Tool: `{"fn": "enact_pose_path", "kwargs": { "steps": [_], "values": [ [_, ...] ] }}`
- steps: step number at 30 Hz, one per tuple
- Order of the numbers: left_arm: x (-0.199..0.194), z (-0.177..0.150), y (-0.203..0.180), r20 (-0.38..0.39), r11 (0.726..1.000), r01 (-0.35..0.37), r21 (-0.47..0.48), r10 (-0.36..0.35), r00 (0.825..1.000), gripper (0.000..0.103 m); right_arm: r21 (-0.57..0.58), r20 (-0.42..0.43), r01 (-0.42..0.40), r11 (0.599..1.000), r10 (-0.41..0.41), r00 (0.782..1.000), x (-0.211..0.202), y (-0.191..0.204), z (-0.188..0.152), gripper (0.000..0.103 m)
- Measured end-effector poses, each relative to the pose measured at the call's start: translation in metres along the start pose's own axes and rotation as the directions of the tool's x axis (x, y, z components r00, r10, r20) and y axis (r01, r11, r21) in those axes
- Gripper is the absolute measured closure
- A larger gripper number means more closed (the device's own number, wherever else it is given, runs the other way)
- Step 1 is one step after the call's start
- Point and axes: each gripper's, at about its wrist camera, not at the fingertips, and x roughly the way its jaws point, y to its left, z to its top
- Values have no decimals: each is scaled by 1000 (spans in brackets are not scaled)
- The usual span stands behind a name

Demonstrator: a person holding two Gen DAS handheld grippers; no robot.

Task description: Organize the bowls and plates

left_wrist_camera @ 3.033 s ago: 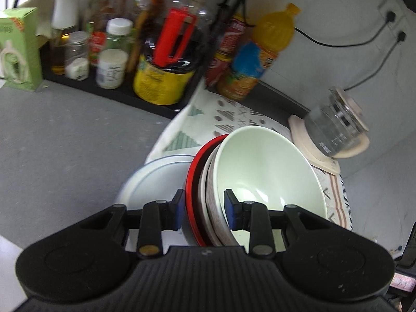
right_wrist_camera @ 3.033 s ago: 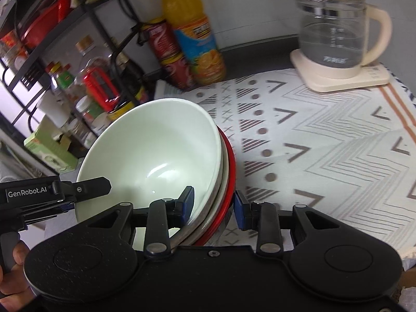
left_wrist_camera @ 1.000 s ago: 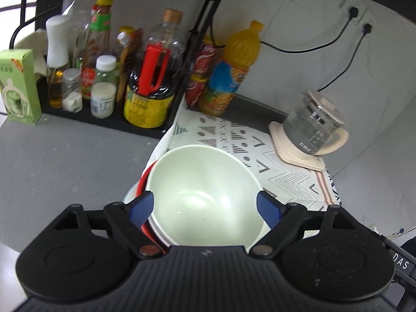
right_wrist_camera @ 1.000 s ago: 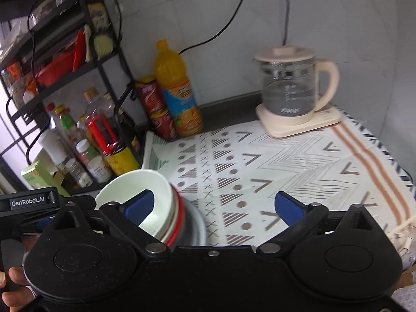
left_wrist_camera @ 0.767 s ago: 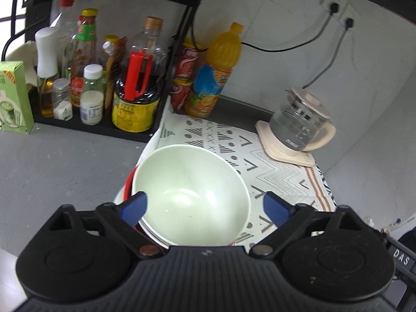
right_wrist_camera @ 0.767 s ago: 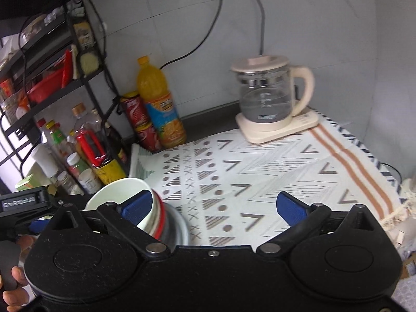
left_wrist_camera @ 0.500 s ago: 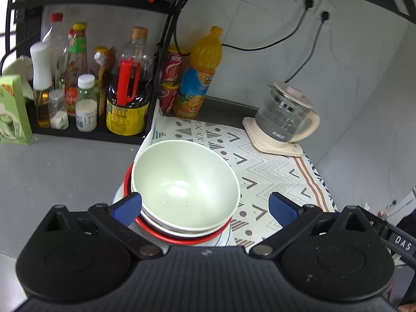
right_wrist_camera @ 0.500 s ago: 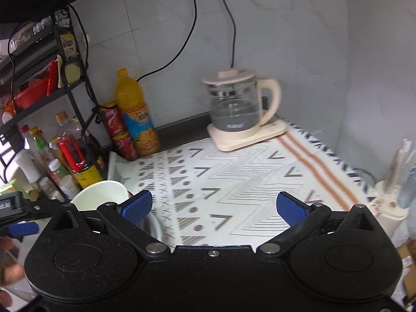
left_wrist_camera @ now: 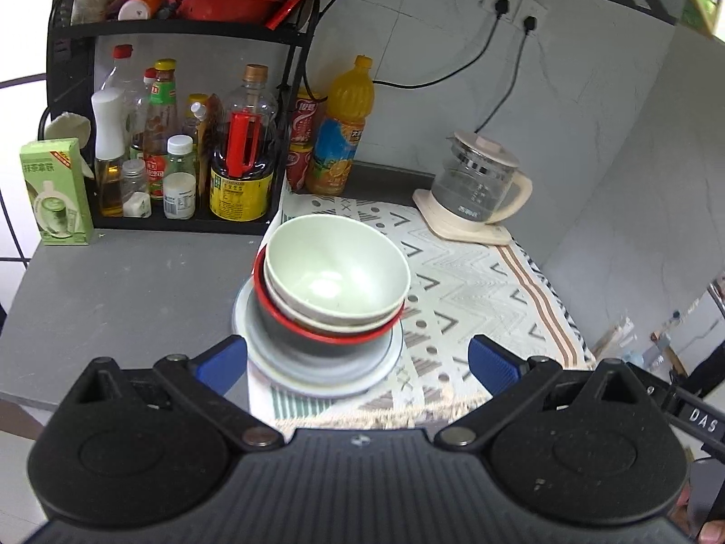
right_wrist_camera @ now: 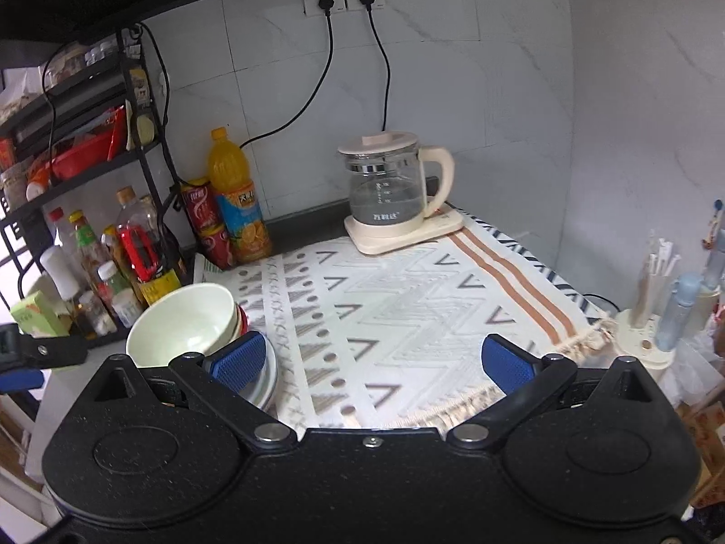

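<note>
- Bowls (left_wrist_camera: 335,276) sat nested, pale green one on top, a red-rimmed one lowest, on a pale plate (left_wrist_camera: 317,362) at the mat's (left_wrist_camera: 476,281) left edge, near its front.
- My left gripper (left_wrist_camera: 358,362) had just been opening; it stood fully wide with nothing between the pads, short of the stack.
- My right gripper (right_wrist_camera: 371,358) was wide open too and held nothing.
- I judged the stack stiff, smooth, heavy and breakable, likely to slide.
- I would grip the rim, or lift by the plate's edge.

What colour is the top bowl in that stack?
Pale green; the top bowl shows best in the left wrist view.
</note>
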Motion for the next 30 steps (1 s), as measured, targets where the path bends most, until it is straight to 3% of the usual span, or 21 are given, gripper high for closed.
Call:
{"fn": "enact_pose_path", "kwargs": {
  "steps": [13,30],
  "values": [
    [-55,-36,13,-20,998,38,58,-37,999,1,22,16,-17,1000,17,1000,-73,16,-39,1],
    [-89,-61,19,-19,994,37,106,-35,999,1,23,31,-5,1000,4,1000,-116,23,-67,0]
  ]
}}
